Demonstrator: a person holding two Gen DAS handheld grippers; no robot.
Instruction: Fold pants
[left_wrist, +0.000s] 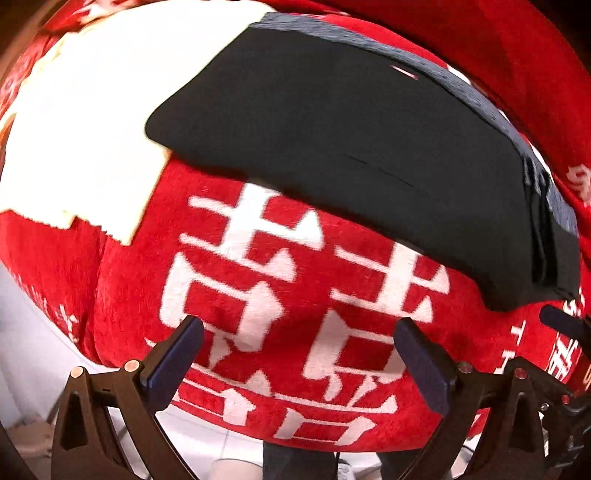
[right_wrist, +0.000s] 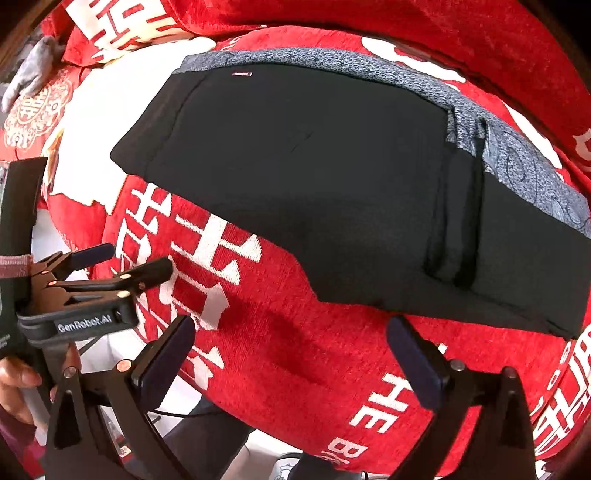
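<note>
Black pants (left_wrist: 332, 147) with a grey patterned lining at the waistband lie folded flat on a red blanket with white characters (left_wrist: 258, 280). They also show in the right wrist view (right_wrist: 295, 184), with the grey band (right_wrist: 517, 158) along the far edge. My left gripper (left_wrist: 299, 328) is open and empty, above the blanket in front of the pants' near edge. My right gripper (right_wrist: 291, 328) is open and empty, just short of the pants' near edge. The left gripper also shows in the right wrist view (right_wrist: 122, 262), at the left, its fingers apart.
A white patch of the blanket (left_wrist: 85, 129) lies left of the pants. A grey cloth (right_wrist: 33, 74) lies at the far left. The blanket's near edge (left_wrist: 295, 439) drops off to a pale floor (left_wrist: 33, 354). A hand (right_wrist: 14, 380) holds the left gripper.
</note>
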